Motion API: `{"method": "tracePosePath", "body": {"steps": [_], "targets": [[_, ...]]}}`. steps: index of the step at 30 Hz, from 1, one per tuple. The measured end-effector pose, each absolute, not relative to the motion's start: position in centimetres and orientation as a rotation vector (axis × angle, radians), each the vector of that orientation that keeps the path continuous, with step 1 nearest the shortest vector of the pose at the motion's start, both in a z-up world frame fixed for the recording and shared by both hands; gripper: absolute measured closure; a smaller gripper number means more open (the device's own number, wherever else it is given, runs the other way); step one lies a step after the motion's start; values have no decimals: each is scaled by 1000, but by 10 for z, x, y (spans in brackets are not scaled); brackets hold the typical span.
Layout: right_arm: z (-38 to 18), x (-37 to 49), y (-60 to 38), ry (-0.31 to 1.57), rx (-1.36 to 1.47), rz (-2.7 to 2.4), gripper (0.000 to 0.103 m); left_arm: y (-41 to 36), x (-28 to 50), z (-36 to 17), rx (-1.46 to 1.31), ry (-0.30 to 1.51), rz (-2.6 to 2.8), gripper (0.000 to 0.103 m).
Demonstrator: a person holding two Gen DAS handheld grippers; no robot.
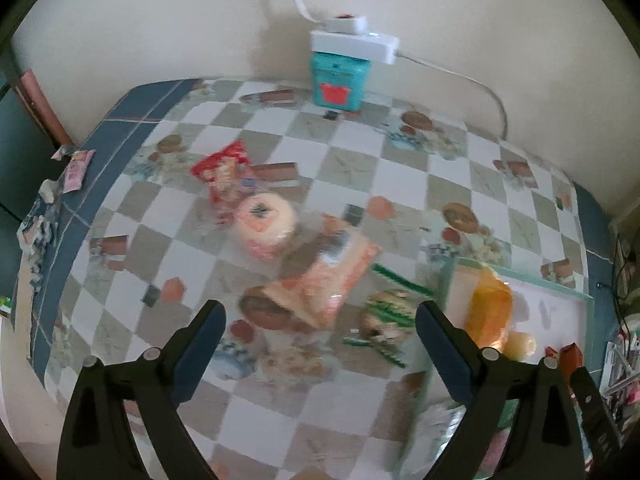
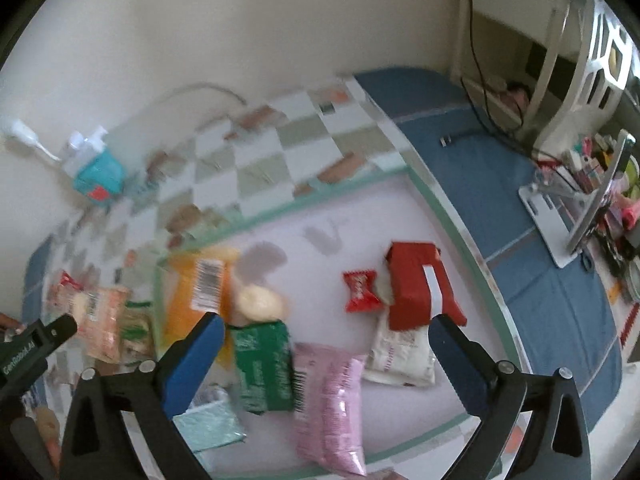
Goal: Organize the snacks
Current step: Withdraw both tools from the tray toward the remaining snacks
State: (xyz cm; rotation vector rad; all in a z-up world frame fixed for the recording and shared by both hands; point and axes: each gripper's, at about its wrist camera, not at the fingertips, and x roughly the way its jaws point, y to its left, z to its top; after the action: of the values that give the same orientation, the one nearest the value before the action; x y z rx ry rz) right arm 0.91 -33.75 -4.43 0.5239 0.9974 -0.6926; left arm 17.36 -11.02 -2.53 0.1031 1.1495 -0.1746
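On checked oilcloth (image 1: 352, 168), crinkly orange packet (image 1: 332, 276), round pastry (image 1: 266, 220)

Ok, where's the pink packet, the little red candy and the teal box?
pink packet (image 2: 332, 396), right wrist view, middle of the wrapper
little red candy (image 2: 361, 291), right wrist view, wrapper's centre
teal box (image 1: 339, 80), left wrist view, front face

Glossy plastic snack wrappers (image 2: 332, 392) lie on a smooth tray (image 2: 472, 248).

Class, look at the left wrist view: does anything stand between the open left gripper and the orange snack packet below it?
Nothing visible does. The left gripper is open and empty, with the orange snack packet directly beyond its fingertips.
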Motion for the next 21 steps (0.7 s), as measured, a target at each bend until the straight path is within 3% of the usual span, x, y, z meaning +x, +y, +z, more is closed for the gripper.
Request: {"method": "tracePosePath", "body": {"steps": [7, 21], "targets": [[-58, 20, -325, 1025, 568, -642, 0, -48, 196, -19, -45, 1167, -146, 4], [-37, 61, -264, 967, 413, -508, 0, 68, 264, -27, 75, 1108, -123, 4]]}}
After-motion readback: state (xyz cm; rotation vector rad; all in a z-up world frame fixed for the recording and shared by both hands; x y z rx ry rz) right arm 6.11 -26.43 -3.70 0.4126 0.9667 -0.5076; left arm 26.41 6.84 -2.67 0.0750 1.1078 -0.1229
